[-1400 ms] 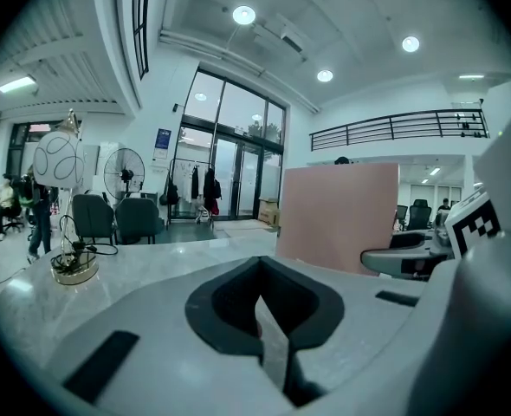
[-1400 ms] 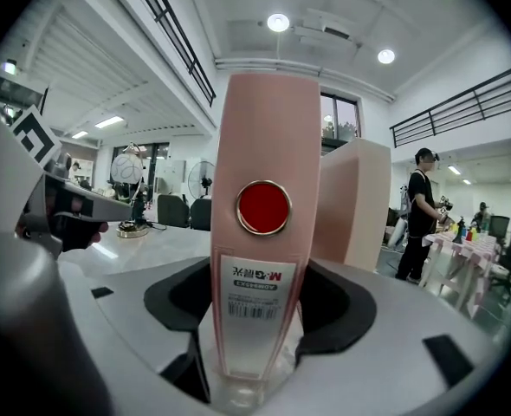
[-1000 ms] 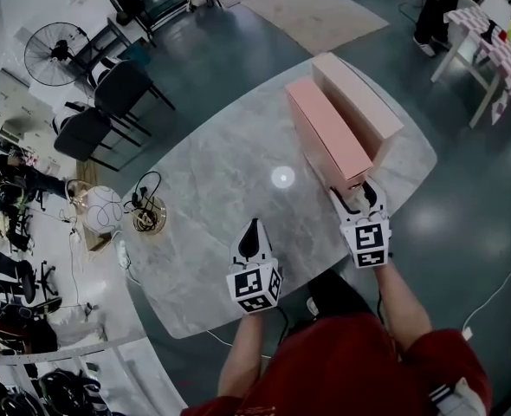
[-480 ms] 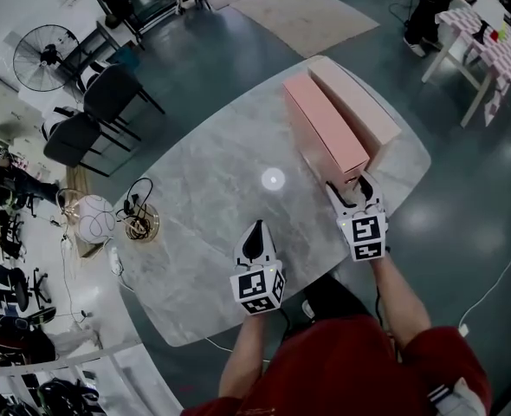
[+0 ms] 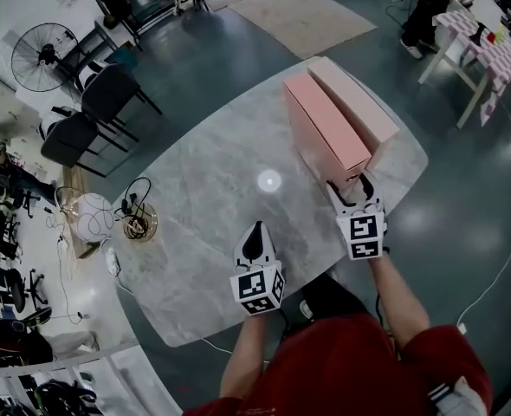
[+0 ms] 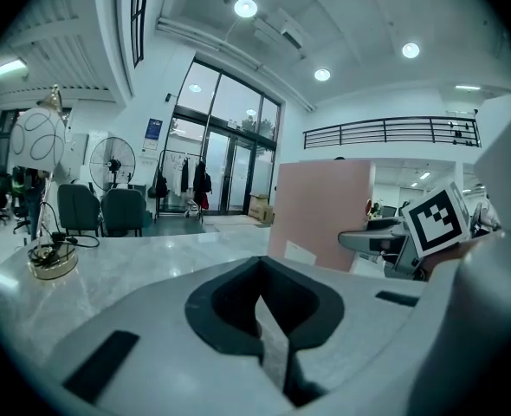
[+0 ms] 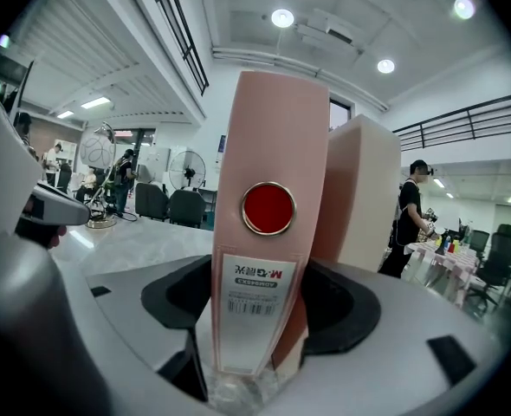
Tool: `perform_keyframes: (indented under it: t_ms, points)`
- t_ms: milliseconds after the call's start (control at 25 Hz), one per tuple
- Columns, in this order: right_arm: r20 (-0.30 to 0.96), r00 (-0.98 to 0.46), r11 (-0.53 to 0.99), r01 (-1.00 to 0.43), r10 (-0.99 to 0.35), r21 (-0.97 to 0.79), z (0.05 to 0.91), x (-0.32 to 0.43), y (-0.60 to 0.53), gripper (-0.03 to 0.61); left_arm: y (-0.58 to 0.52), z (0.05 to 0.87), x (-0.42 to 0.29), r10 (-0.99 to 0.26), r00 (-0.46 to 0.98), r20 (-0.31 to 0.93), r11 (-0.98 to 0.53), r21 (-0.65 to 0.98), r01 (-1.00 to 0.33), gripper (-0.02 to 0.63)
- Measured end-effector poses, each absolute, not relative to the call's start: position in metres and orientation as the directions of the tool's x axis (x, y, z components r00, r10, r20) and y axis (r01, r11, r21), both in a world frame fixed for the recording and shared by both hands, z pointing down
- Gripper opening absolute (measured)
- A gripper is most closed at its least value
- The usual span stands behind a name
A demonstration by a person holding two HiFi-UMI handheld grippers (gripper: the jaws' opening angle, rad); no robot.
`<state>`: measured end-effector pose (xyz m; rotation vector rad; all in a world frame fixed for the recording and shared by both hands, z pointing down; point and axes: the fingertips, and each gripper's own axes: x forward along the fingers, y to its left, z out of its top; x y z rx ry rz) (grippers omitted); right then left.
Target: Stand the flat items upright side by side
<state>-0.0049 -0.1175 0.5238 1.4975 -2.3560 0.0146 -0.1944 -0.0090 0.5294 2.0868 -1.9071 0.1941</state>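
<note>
Two pink file boxes stand upright side by side on the marble table (image 5: 203, 198): the left box (image 5: 325, 133) and the paler right box (image 5: 359, 102). My right gripper (image 5: 351, 191) is at the left box's near end. The labelled spine with a red disc (image 7: 268, 232) stands between its jaws with gaps on both sides. These jaws have just been opening and now stand open. The second box (image 7: 359, 198) stands just behind on the right. My left gripper (image 5: 254, 237) rests shut and empty over the table's near edge, apart from the boxes (image 6: 320, 211).
A round wire holder with cables (image 5: 139, 219) sits at the table's left edge. Chairs (image 5: 108, 102) and a fan (image 5: 39, 55) stand beyond it. A person (image 5: 429, 7) stands by a pink table (image 5: 489, 42) at the top right.
The right gripper's jaws stand slightly wider around the box's spine. Both hands keep their places, and the boxes have not moved.
</note>
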Motion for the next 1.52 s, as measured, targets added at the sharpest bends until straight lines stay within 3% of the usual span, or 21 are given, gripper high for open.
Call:
perform_keyframes:
  t_ms: [320, 480, 1040, 1520]
  points:
    - [0.306, -0.351, 0.415, -0.892, -0.885, 0.179, 0.531, 0.004, -0.101, 0.306, -0.003, 0.528, -0.193, -0.948, 0.105, 0.3, -0.065, 0.14, -0.988, 0.005]
    - [0.328, -0.343, 0.412, -0.895, -0.88, 0.17, 0.539, 0.007, -0.097, 0.261, 0.0, 0.531, -0.193, -0.946, 0.102, 0.307, -0.061, 0.141, -0.988, 0.005]
    - [0.324, -0.282, 0.355, -0.915, -0.903, 0.192, 0.539, 0.014, -0.106, 0.262, 0.006, 0.529, -0.202, -0.948, 0.084, 0.307, -0.048, 0.126, -0.991, 0.005]
    - [0.318, -0.326, 0.392, -0.904, -0.89, 0.17, 0.524, 0.023, -0.072, 0.243, 0.037, 0.503, -0.211, -0.962, 0.015, 0.274, 0.011, 0.094, -0.995, 0.005]
